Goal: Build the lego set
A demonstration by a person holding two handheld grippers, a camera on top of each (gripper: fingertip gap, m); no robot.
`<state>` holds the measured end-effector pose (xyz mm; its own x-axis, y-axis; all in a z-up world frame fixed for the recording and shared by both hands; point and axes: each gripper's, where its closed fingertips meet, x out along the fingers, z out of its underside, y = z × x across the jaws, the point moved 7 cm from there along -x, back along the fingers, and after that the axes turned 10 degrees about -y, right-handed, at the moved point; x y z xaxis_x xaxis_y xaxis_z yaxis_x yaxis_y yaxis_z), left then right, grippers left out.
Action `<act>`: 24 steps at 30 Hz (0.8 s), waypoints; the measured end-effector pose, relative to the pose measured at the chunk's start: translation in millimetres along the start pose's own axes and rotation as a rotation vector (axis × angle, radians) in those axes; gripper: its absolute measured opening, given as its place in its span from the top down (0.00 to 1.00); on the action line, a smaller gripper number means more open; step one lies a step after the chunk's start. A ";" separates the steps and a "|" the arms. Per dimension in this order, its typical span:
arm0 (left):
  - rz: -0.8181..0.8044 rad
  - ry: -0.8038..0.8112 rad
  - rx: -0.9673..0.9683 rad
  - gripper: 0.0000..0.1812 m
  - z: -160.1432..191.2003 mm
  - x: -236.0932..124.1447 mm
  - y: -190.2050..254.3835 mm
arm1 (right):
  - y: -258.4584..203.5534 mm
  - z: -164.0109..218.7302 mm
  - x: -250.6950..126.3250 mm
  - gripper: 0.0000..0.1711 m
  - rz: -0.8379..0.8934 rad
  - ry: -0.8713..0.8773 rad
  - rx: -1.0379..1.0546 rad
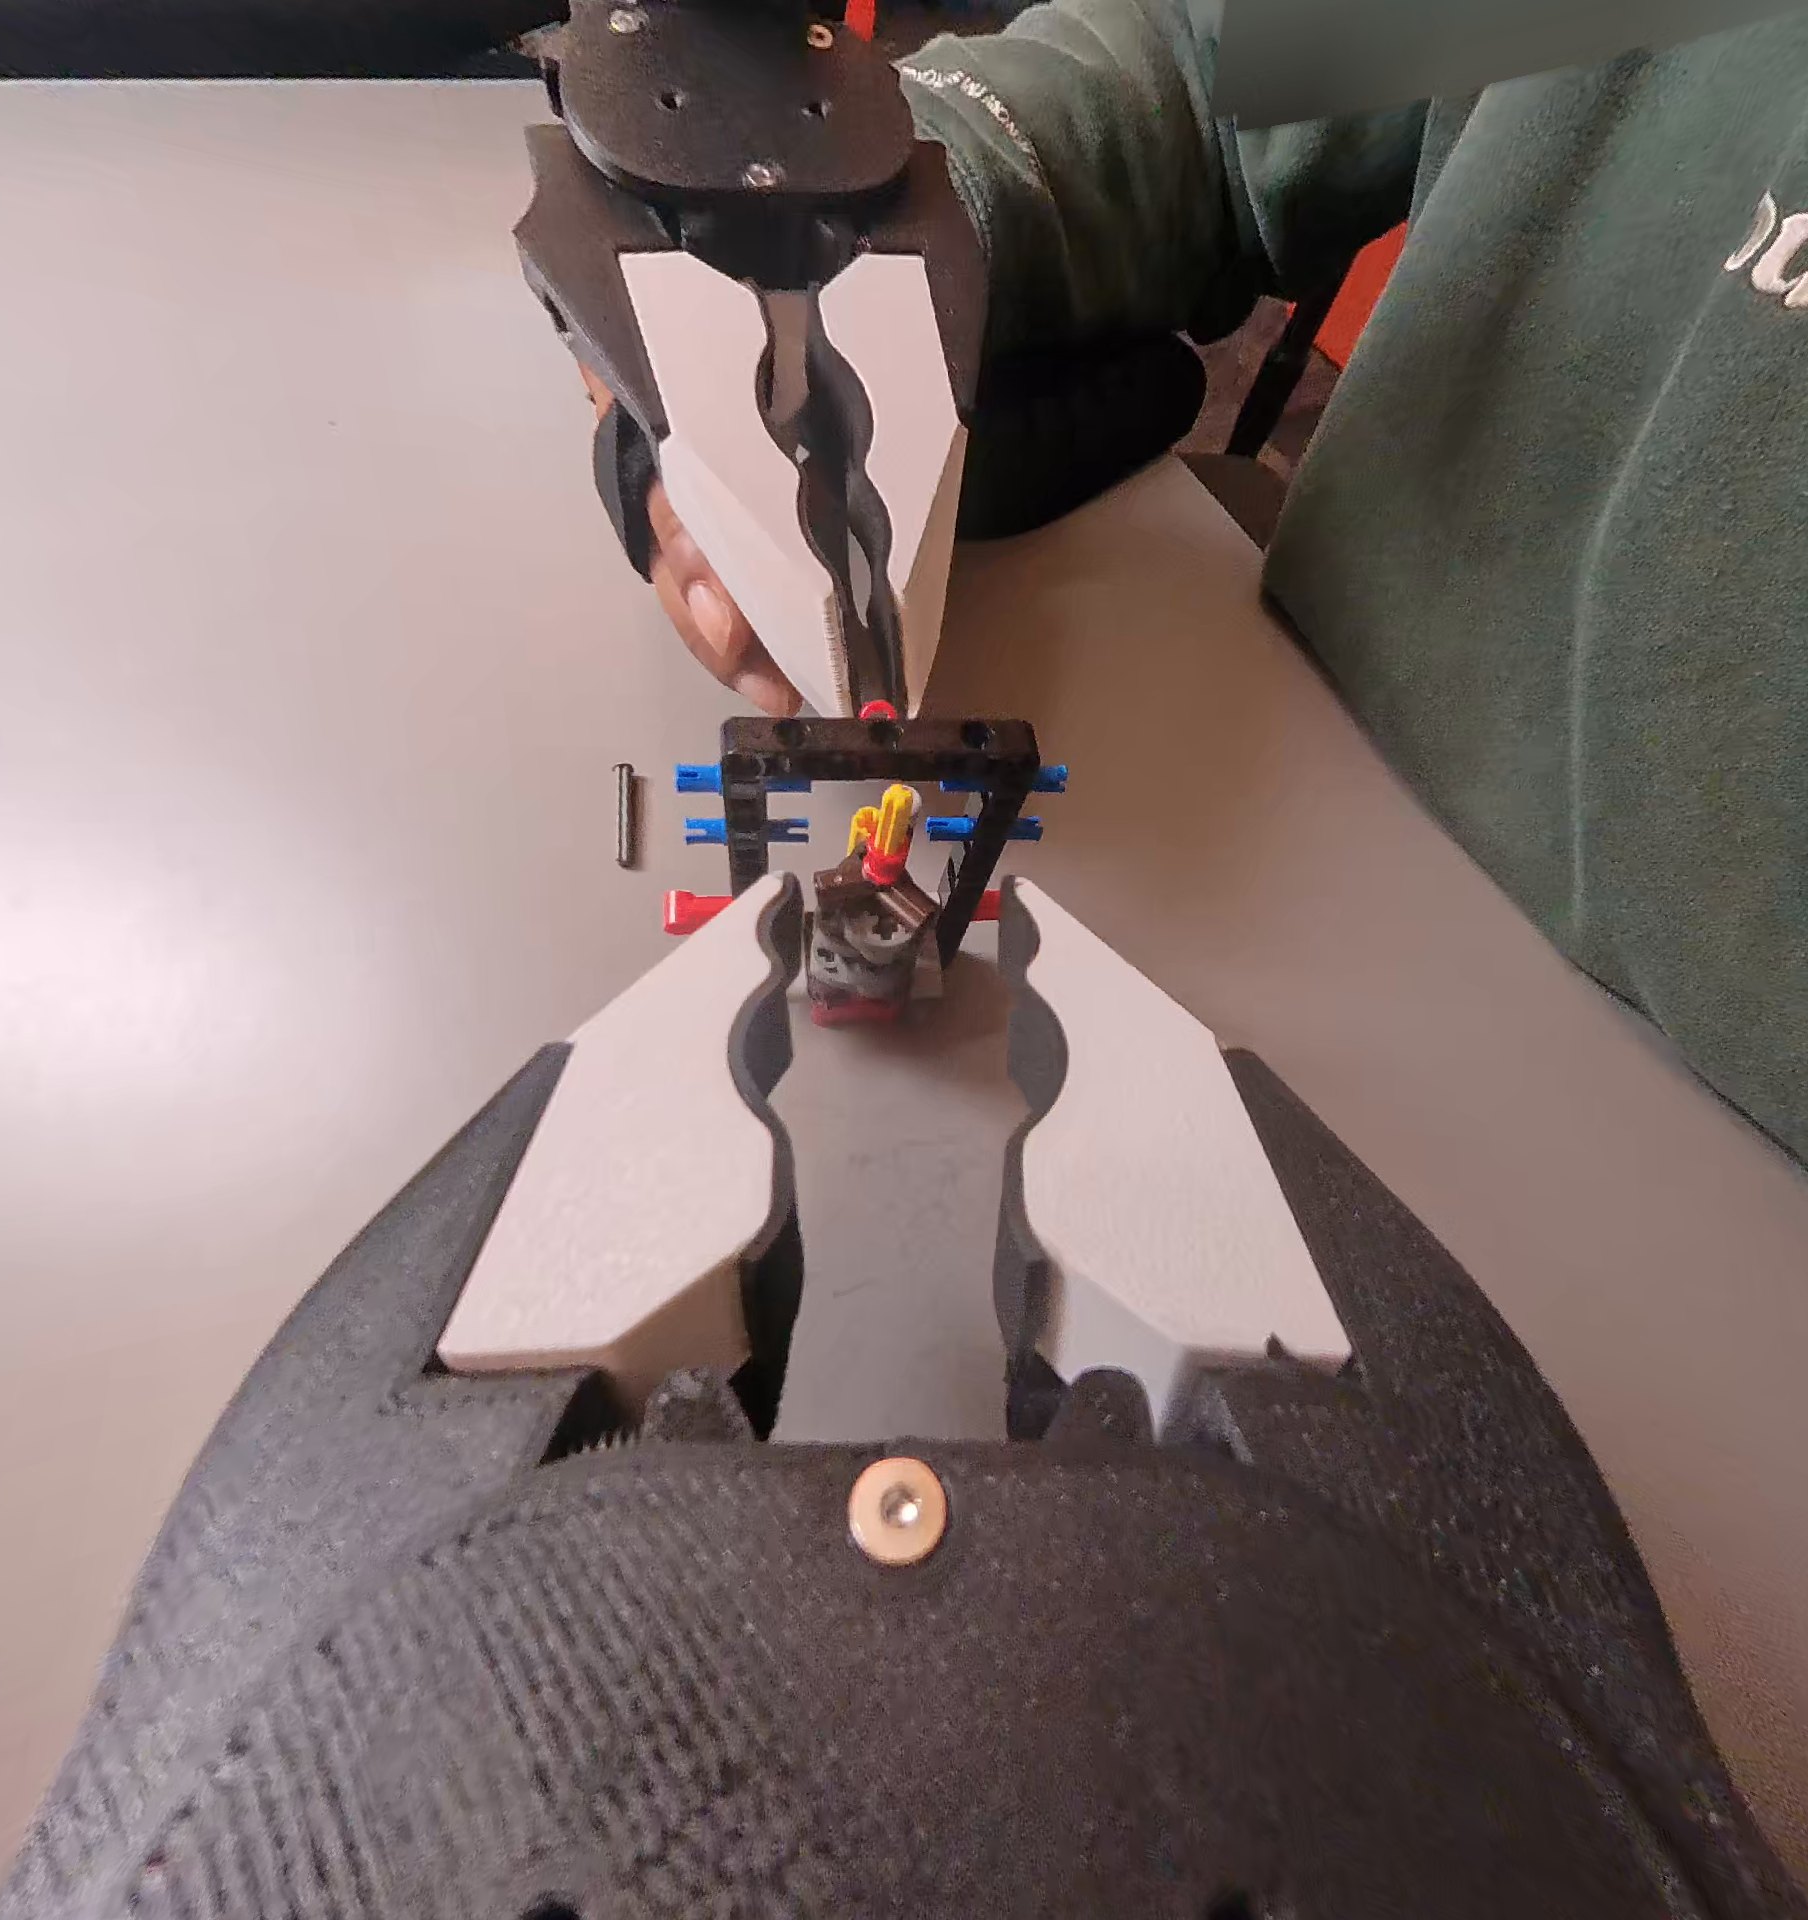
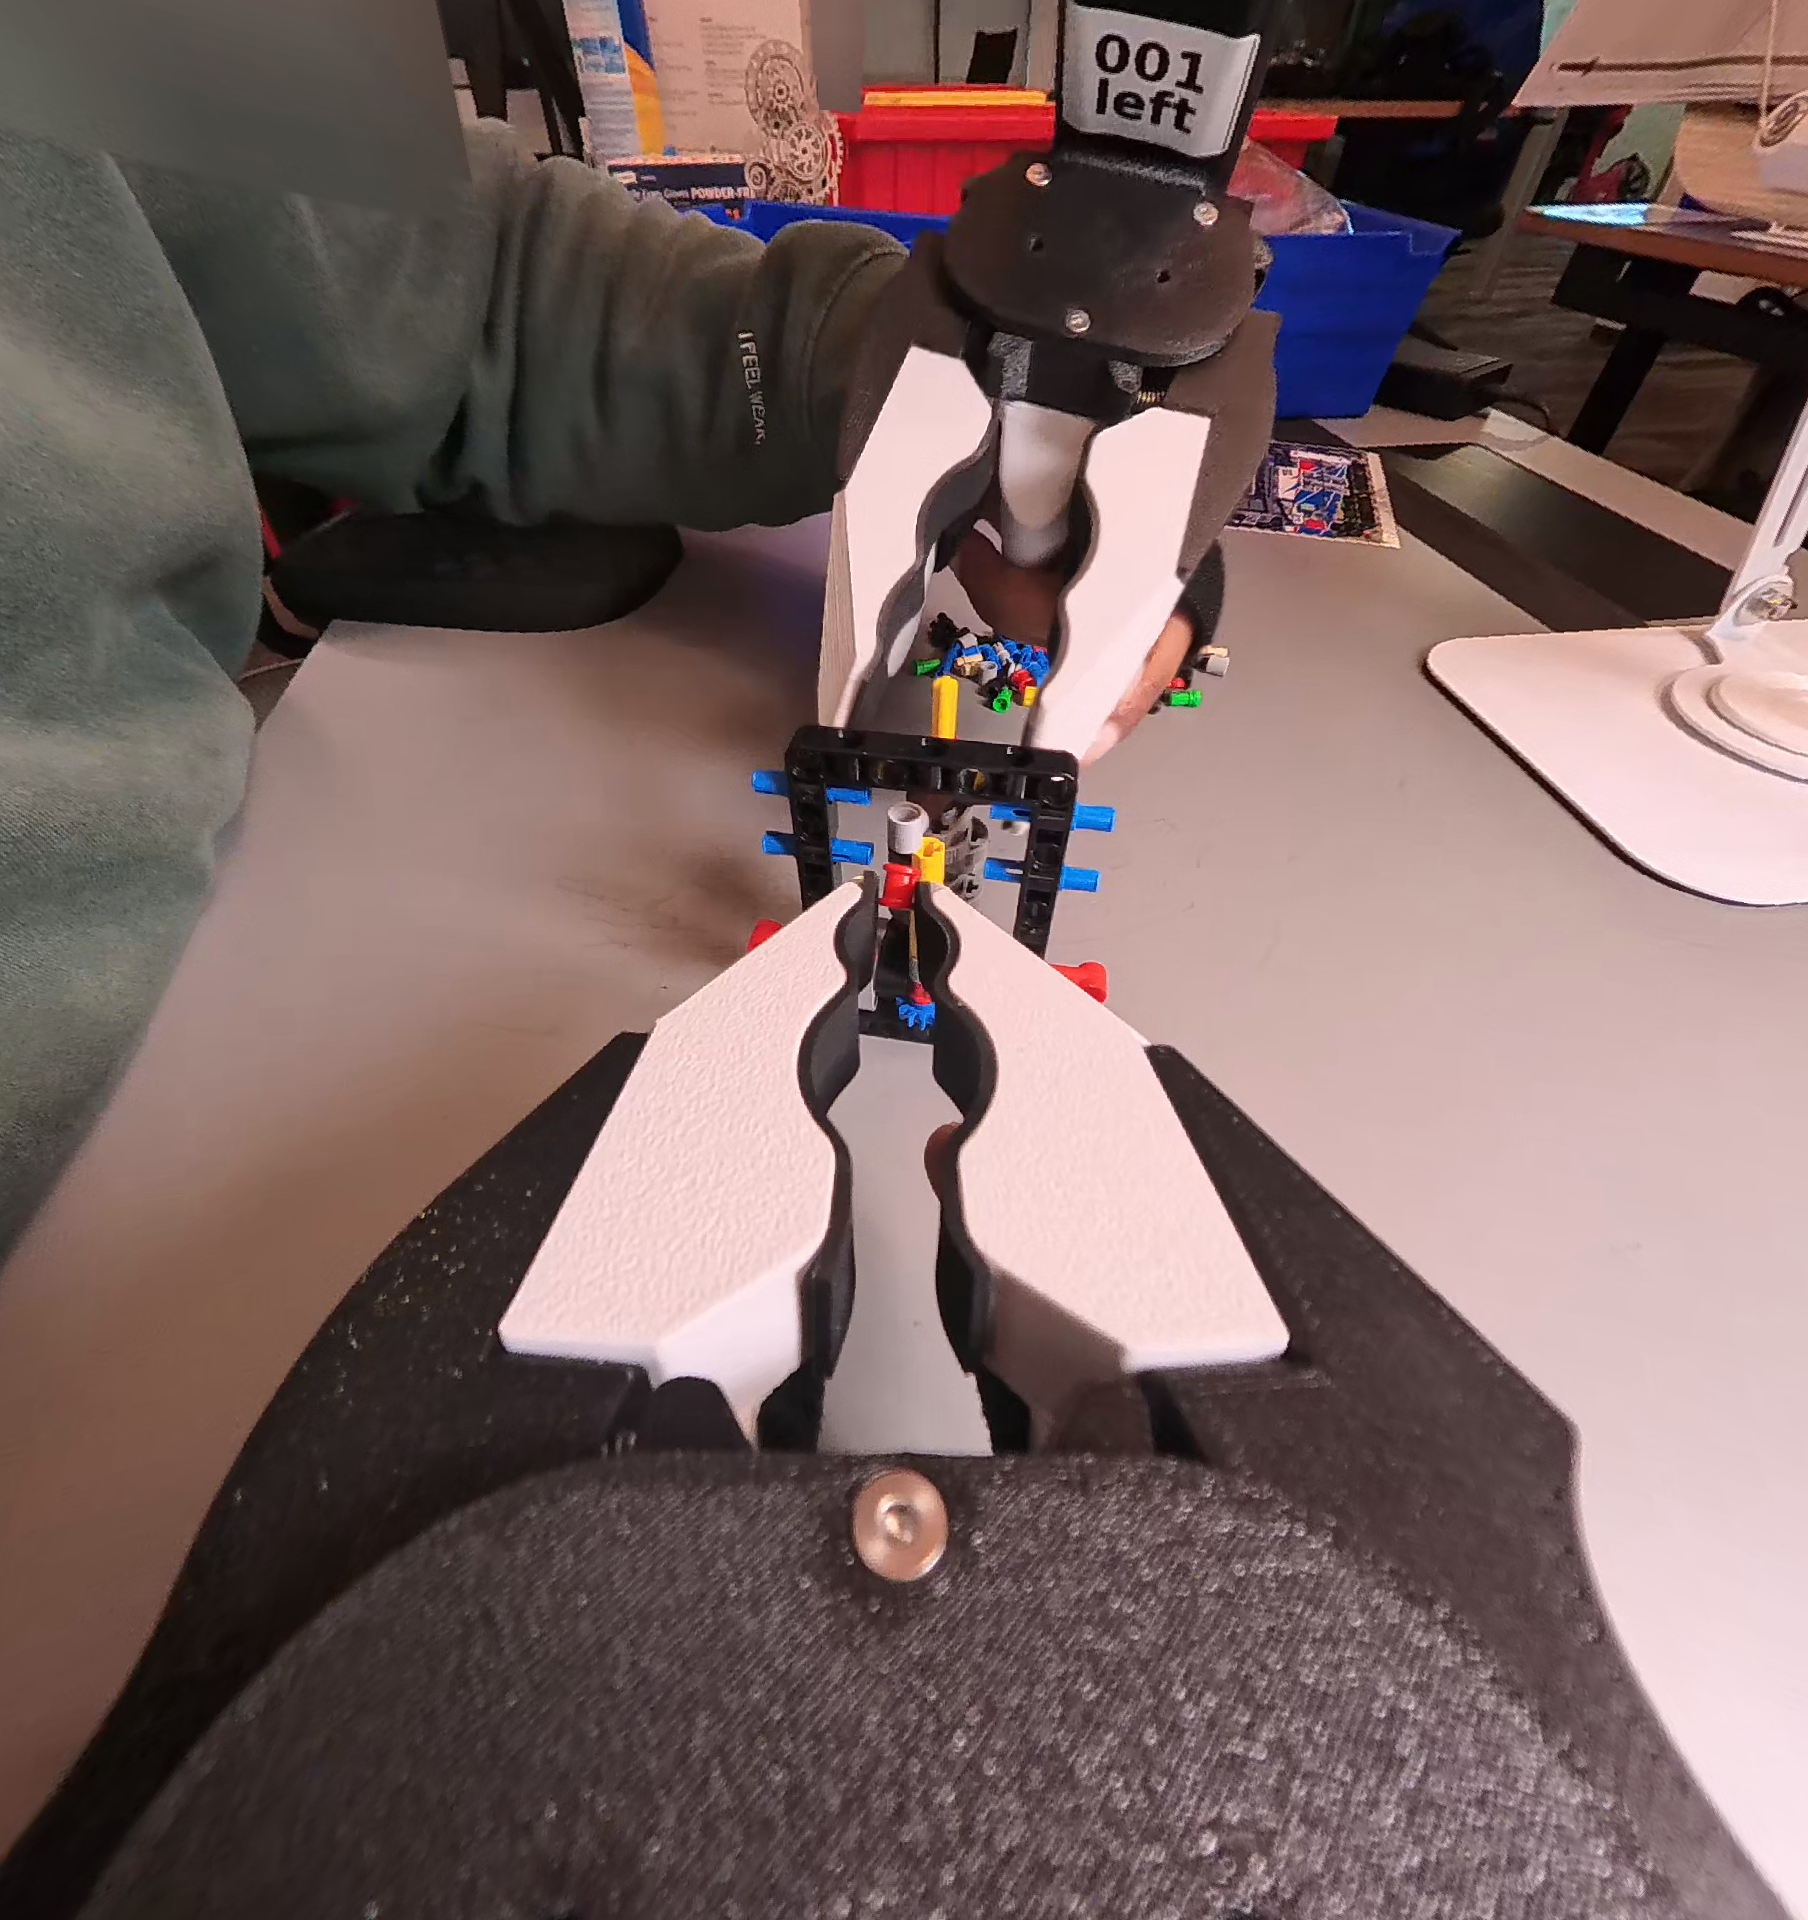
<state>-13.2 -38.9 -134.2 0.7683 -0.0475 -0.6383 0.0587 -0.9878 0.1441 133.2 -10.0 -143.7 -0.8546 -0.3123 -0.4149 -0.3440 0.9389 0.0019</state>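
Closing on a small red piece (image 2: pixel 898 883), our right hand-held gripper (image 2: pixel 895 899) works at the heart of the black Lego frame (image 2: pixel 931 774), which stands upright on the grey surface (image 2: pixel 1399 1039) with blue pins (image 2: pixel 1071 818) jutting from both posts. From the opposite side we see the same fingertips pinched on something red at the frame's top beam (image 1: pixel 879 732). Our left hand-held gripper (image 1: pixel 895 904) waits with its jaws apart, holding nothing, its tips flanking the frame's lower part and a brown-and-grey block (image 1: pixel 869 940) topped with yellow and red parts. A lone dark pin (image 1: pixel 625 814) lies just beside the frame, and a heap of loose pieces (image 2: pixel 983 665) sits farther back.

We judge the build to be mid-way, with the step in hand being the seating of the red piece among the inner parts. The next move likely calls for the left jaws to close and steady the frame while the right presses in straight, since a slanted push could tip the frame.
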 end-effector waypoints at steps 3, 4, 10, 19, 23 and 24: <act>-0.036 0.012 0.003 0.82 -0.8 -0.8 2.0 | 0.6 0.0 -0.2 0.97 0.000 0.001 0.004; -0.051 0.014 0.002 0.83 -0.8 -1.5 3.0 | 0.7 0.0 -0.2 0.97 0.000 0.001 0.005; -0.130 0.017 0.002 0.85 1.7 -3.4 10.0 | 1.9 0.2 0.0 0.97 0.005 -0.001 0.014; -0.190 0.031 -0.019 0.86 3.8 -4.9 13.8 | 3.1 0.4 0.4 0.97 0.016 -0.006 0.022; -0.201 0.034 -0.023 0.87 3.0 -4.7 14.3 | 2.6 0.5 0.7 0.97 0.016 -0.008 0.019; -0.204 0.035 -0.025 0.87 2.9 -4.7 14.1 | 2.5 0.5 0.7 0.97 0.016 -0.009 0.018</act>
<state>-17.9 -53.0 -131.3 0.7602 0.1591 -0.6299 0.2309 -0.9724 0.0331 131.9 -7.8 -144.5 -0.8565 -0.2960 -0.4229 -0.3231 0.9463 -0.0080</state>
